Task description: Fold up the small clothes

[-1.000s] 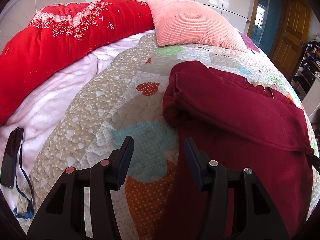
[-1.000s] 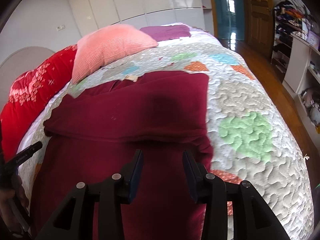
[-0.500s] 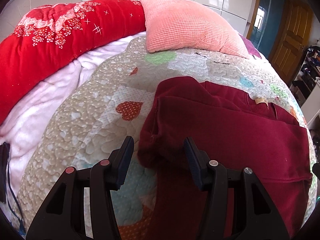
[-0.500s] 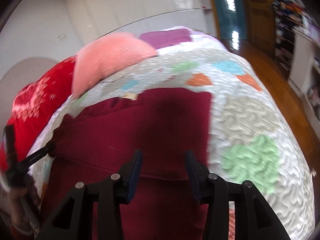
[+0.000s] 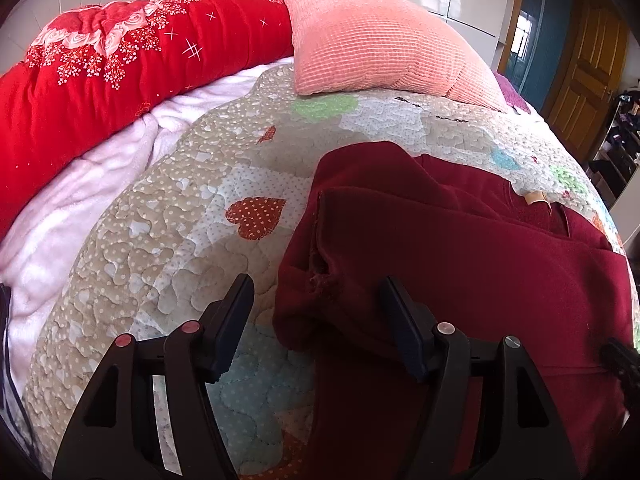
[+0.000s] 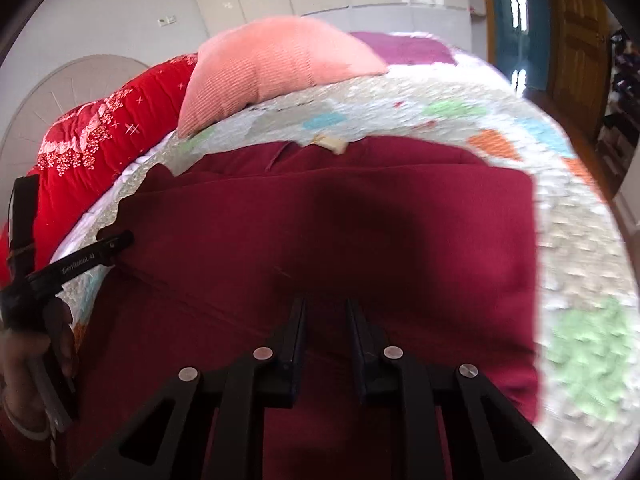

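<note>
We find the maroon garment (image 6: 320,240) folded on the quilt (image 5: 180,220), long axis crosswise, collar toward frame top. Left gripper (image 5: 320,320) fingers have just opened, straddling its corner; right gripper (image 6: 326,320) fingers have been closing, grip undetermined.

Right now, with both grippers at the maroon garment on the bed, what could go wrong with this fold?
1. The left gripper, jaws just opened wide, straddles only the bunched corner of the maroon garment; closing may catch one layer and drag the fold apart.
2. The right gripper, jaws just narrowed, sits over flat cloth with nothing visibly pinched; it may slip off.
3. Either could snag the quilt underneath.
</note>
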Tool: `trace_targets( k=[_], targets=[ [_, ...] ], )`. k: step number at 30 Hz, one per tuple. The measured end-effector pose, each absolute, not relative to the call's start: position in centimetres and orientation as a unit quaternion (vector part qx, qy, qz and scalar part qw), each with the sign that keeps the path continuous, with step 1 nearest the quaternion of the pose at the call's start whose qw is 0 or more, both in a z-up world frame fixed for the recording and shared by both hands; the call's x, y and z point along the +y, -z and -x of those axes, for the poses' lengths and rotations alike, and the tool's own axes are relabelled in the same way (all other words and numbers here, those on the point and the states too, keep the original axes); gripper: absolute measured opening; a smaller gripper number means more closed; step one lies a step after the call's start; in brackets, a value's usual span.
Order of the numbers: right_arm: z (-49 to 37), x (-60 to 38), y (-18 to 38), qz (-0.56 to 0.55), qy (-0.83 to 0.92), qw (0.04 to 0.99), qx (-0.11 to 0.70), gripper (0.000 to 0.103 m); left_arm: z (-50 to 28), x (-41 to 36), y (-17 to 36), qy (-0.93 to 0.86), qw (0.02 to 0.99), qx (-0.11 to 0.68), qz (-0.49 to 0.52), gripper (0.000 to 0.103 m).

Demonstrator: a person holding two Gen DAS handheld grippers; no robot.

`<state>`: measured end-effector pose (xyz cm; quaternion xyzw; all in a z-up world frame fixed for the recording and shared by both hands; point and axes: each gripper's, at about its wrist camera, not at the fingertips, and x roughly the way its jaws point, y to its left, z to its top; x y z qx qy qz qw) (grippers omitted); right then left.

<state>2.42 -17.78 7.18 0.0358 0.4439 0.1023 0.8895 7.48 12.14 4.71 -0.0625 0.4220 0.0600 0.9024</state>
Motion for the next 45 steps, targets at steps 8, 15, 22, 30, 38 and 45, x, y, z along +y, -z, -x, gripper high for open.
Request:
trace_targets(
  k=[8,15,22,30,38,45],
  targets=[
    [-0.3,-22.5,-7.0,-0.036,-0.048,0.888,0.456,0.018,-7.3,11.8,-4.6,-0.068,0.905,0.416,0.056,0.07],
    [0.1,-22.4,-6.8,-0.019,-0.03,0.89,0.455,0.018,-7.2,11.2,-4.6,-0.08,0.908,0.41,0.036,0.07],
    [1.9,-22.0,-8.9,-0.036,-0.04,0.898,0.437,0.019,-6.2,11.1,-5.0,-0.078,0.909,0.408,0.03,0.07],
    [4.4,-22.5,-9.5,-0.038,-0.029,0.897,0.44,0.026,-3.2,10.6,-6.1,-0.068,0.907,0.416,0.012,0.07],
    [8.1,-22.7,-10.3,-0.034,-0.036,0.896,0.442,0.031,0.9,11.0,-6.8,-0.069,0.908,0.412,-0.001,0.07],
    [12.0,-23.1,-13.3,-0.026,-0.049,0.904,0.425,0.036,4.4,11.7,-7.9,-0.069,0.912,0.405,0.003,0.07]
  ],
)
